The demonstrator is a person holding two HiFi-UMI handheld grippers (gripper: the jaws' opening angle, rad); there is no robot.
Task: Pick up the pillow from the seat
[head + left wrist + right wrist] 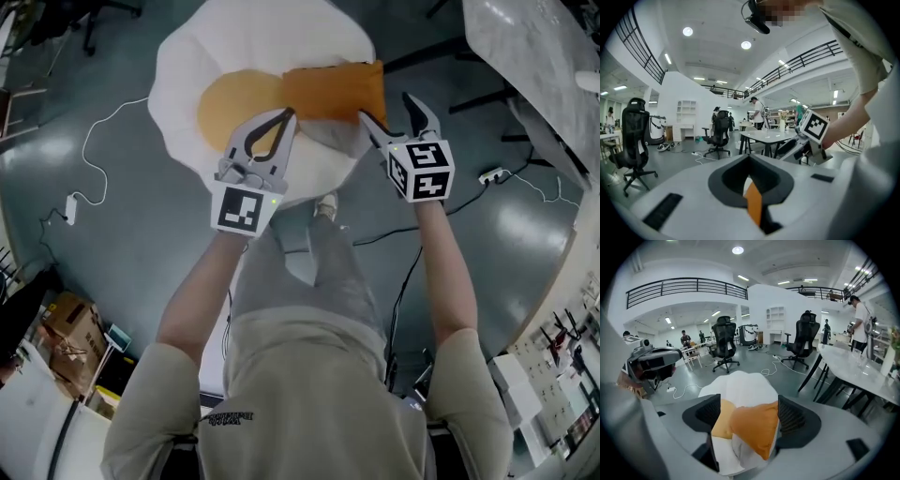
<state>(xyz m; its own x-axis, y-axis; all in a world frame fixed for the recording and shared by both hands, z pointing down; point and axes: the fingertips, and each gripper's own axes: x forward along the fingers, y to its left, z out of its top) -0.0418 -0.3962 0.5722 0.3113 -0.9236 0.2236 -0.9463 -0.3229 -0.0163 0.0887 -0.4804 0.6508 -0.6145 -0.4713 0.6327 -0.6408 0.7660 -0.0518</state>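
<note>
Currently right gripper point(746, 414) jaws gape wide, straddling the pillow point(754, 427).

White seat point(187, 84) on grey floor point(112, 234); orange pillow point(333, 89) atop.

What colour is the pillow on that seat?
Orange; the pillow shows best in the right gripper view.

Orange pillow point(333, 89), soft and creased, lying flat at three o'clock on white, yellow-centred, egg-shaped seat point(187, 66), outer edge reaching that seat's rim.
</note>
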